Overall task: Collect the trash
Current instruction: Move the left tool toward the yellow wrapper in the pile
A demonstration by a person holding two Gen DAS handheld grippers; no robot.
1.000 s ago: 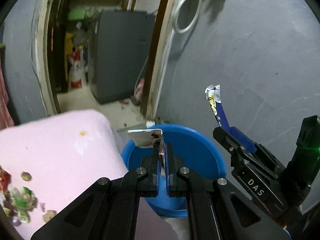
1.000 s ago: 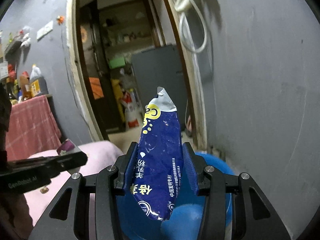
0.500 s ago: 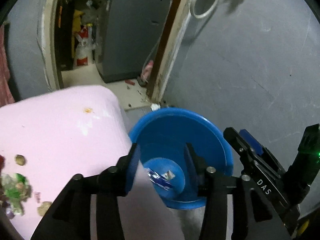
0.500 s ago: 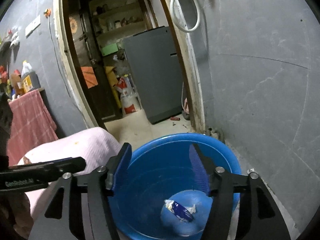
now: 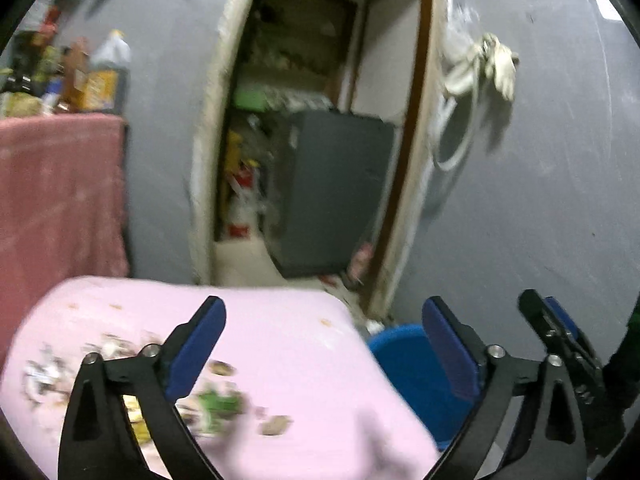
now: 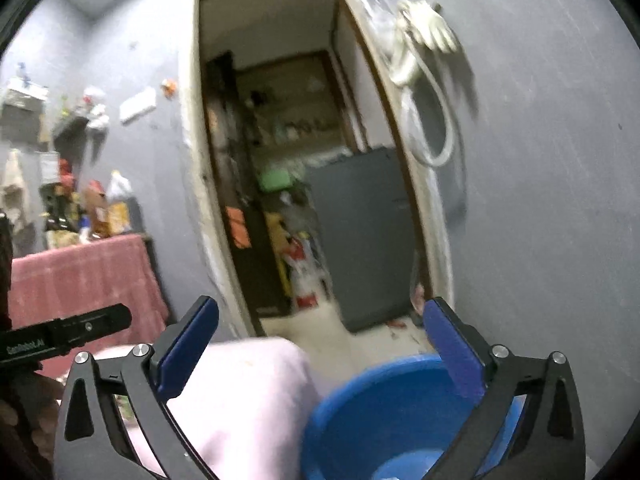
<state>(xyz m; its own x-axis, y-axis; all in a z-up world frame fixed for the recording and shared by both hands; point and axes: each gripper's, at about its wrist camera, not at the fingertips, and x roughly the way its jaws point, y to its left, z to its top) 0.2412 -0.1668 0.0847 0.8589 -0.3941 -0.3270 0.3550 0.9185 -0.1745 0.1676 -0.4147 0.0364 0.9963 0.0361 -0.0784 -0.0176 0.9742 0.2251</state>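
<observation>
Left gripper (image 5: 322, 354): jaws opening wide, nothing between them. Right gripper (image 6: 320, 354): same, opening, empty, above the blue basin (image 6: 400, 408). Scattered trash (image 5: 208, 400) lies on the pink cover (image 5: 300, 344) beside the basin, near the left gripper. Judgement: collection partly done; that litter is still to be picked up.
</observation>
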